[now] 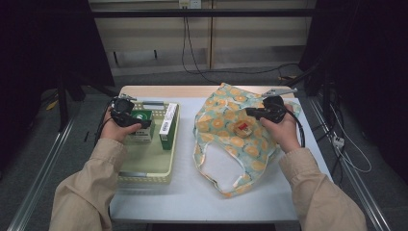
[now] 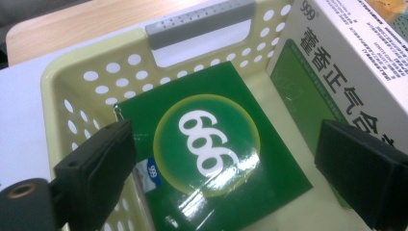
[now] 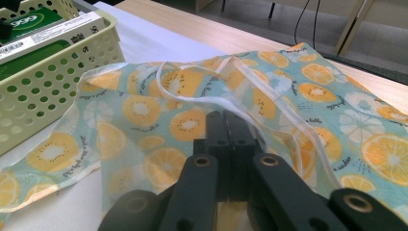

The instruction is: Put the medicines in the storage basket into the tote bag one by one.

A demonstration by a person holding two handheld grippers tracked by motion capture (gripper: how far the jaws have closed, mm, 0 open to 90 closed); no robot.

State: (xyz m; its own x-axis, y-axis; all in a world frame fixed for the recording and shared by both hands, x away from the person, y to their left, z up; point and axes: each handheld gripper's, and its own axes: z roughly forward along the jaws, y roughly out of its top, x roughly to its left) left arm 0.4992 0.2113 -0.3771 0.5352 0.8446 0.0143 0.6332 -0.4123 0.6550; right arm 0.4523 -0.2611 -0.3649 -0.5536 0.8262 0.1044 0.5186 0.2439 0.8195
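Observation:
A flat green box [image 1: 143, 117] [image 2: 216, 96] with a white 999 logo lies in the far end of a pale yellow perforated basket [image 1: 144, 166] [image 2: 62, 82]. My left gripper [image 1: 137, 122] [image 2: 223, 144] hovers over it, open, with one jaw at each side of the box. A white and green box [image 1: 168, 125] [image 2: 356, 62] stands on edge along the basket's right wall. On the right lies a teal cloth bag [image 1: 226, 144] [image 3: 144, 110] printed with orange slices. My right gripper [image 1: 251, 112] [image 3: 230, 127] is shut on the fabric near its white-trimmed rim.
A small tan and red item [image 1: 243, 128] rests on the bag near the right gripper. The basket [image 3: 43, 82] sits just left of the bag on the white table cover [image 1: 192, 192]. A bare wooden strip [image 1: 168, 90] runs along the table's far edge.

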